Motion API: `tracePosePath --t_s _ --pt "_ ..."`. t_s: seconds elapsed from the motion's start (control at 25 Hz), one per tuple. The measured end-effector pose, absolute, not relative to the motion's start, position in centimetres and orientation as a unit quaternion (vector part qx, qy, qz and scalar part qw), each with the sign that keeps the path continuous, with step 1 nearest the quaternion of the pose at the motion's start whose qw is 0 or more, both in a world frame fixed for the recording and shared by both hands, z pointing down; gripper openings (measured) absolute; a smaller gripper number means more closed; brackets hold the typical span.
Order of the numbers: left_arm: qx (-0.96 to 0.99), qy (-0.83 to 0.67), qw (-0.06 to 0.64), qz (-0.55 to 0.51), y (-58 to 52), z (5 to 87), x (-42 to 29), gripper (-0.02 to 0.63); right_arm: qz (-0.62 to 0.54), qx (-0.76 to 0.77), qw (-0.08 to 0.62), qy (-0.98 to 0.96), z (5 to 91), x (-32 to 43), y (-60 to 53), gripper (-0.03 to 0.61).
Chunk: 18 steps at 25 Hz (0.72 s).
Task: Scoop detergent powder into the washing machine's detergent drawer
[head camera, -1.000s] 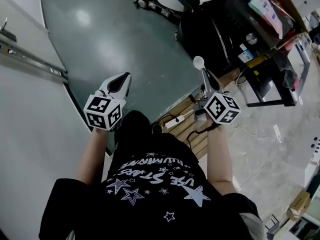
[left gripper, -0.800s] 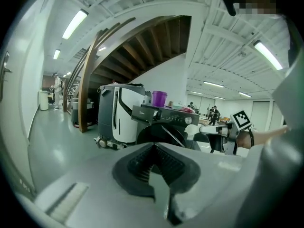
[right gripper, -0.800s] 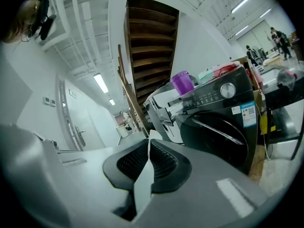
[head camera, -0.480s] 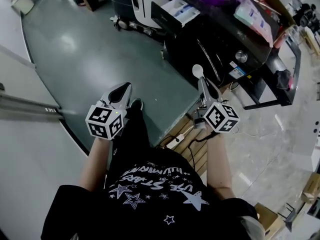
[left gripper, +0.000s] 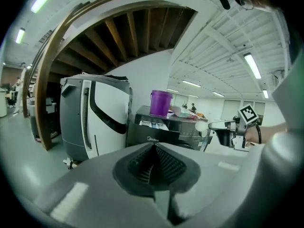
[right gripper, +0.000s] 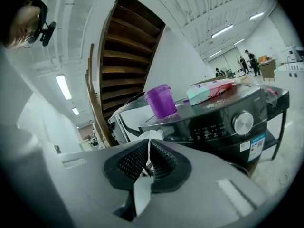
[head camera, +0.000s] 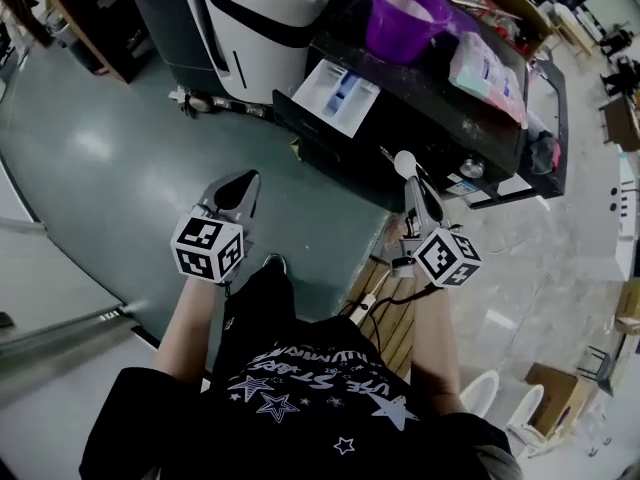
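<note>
Open green floor point(head camera: 120, 138) is stretching between the person and the black washer point(head camera: 430, 83), whose drawer point(head camera: 338, 96) is jutting out past its front edge, below a purple tub point(head camera: 405, 13) of powder on top. The right gripper point(head camera: 412, 186) is clamping a white scoop point(head camera: 404, 161) just short of the washer. The left gripper point(head camera: 240, 180) is hovering over bare floor, jaws pressed together on nothing.

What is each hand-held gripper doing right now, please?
Left hand-held gripper: closed, empty.
Right hand-held gripper: closed on the white scoop.
</note>
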<state>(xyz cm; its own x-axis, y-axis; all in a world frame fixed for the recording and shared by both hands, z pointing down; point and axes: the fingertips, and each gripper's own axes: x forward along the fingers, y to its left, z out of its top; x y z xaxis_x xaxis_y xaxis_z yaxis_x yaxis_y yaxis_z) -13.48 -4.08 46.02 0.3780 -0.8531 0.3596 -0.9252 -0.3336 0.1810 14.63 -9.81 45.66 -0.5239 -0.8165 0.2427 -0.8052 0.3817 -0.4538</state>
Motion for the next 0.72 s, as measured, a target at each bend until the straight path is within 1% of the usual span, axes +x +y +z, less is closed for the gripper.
tracePosePath --t_s 0.12,0.36,0.72 --pt "0.826 -0.519 0.194 0.109 -7.7 45.1 -15.4 0.000 -0.270 -0.517 0.010 0.812 43.6 13.1 -12.1 0.038" --pt "0.850 -0.476 0.196 0.116 -13.2 42.9 -17.0 0.000 -0.257 -0.547 0.028 0.796 38.7 11.1 -15.9 0.038" --pt "0.867 -0.451 0.184 0.106 -19.4 39.9 -16.2 0.000 -0.232 -0.547 0.062 0.802 33.3 10.4 -21.6 0.038"
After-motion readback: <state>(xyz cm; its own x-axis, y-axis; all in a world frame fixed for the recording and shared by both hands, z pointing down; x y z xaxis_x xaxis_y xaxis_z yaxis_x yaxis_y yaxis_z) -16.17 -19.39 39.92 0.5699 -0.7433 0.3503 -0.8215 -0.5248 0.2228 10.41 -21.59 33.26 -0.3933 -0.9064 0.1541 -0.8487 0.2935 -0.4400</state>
